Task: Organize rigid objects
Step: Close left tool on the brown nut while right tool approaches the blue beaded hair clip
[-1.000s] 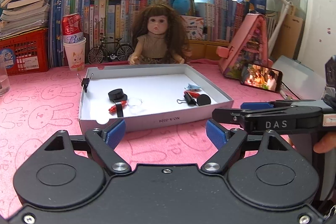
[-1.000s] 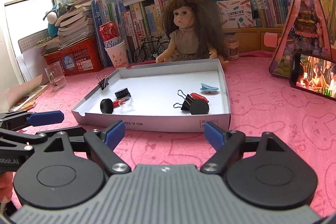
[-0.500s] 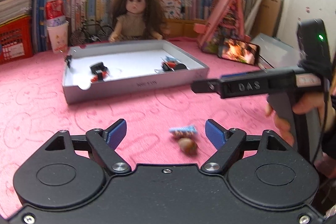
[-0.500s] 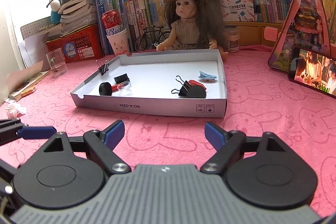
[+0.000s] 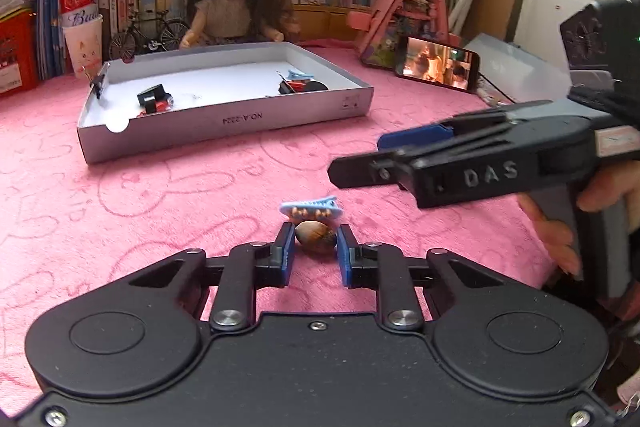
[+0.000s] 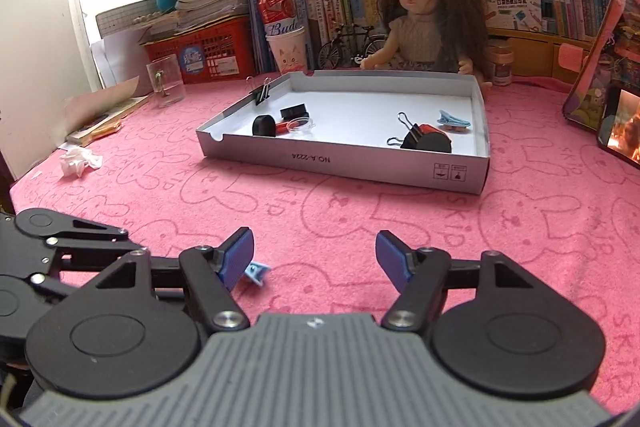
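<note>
Sitting on the pink worktop [image 5: 120, 211] near the camera, the shell [image 5: 316, 235] is a small, brown, glossy oval, and it lies between the blue pads of the left tool [image 5: 314, 247]. Those jaws are closing, and the pads look to be at or just off the shell's two sides; whether they press yet is hard to tell. It is probably light, hard and rather slick, with a rounded back that could squirt out forward if pinched near its end. Taking it across the widest middle, low and square, seems the safest hold, with gentle force, since a thin shell may chip.

Just beyond it, touching or almost touching, lies a light blue clip [image 5: 312, 209] with toothed jaws; it is stiff plastic, light, and best gripped across its flat sides. It could be nudged when the shell lifts.

To the right, the right tool [image 6: 314, 259] hovers above the cloth with nothing between its pads; its jaws stand wide but are closing.

Farther off, left of centre, stands the tray [image 5: 224, 123], a shallow white box holding binder clips, a red item and another blue clip.
</note>
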Demonstrator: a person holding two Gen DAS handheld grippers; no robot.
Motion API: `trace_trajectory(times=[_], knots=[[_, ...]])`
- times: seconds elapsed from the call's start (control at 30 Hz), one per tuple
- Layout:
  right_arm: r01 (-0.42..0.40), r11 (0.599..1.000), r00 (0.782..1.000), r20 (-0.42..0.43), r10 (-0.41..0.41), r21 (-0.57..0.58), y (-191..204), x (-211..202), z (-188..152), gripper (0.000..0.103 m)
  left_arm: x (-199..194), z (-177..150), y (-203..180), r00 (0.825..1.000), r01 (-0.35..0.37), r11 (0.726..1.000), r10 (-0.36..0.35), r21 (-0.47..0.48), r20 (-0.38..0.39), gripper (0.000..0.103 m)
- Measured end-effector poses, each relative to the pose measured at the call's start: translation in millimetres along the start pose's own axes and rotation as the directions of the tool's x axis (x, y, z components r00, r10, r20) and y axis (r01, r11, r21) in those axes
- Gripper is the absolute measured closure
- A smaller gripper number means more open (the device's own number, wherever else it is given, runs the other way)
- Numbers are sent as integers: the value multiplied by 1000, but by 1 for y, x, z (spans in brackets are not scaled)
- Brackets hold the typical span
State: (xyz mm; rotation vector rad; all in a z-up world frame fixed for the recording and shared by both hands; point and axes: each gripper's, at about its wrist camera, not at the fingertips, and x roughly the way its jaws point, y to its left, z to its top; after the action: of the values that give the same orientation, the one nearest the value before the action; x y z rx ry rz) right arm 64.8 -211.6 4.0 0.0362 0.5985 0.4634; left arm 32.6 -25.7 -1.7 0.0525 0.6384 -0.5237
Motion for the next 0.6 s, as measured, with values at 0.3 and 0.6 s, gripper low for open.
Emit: trace_trajectory(times=[0.3, 0.6], knots=[[-69, 996, 997, -48, 66, -63, 12, -3, -6, 27, -4, 4, 28, 995, -98, 994, 98, -58, 3, 82], [79, 993, 995, -57, -84, -83, 7, 9, -2, 27, -3, 6, 37, 992, -123, 990, 124, -67, 16, 82]])
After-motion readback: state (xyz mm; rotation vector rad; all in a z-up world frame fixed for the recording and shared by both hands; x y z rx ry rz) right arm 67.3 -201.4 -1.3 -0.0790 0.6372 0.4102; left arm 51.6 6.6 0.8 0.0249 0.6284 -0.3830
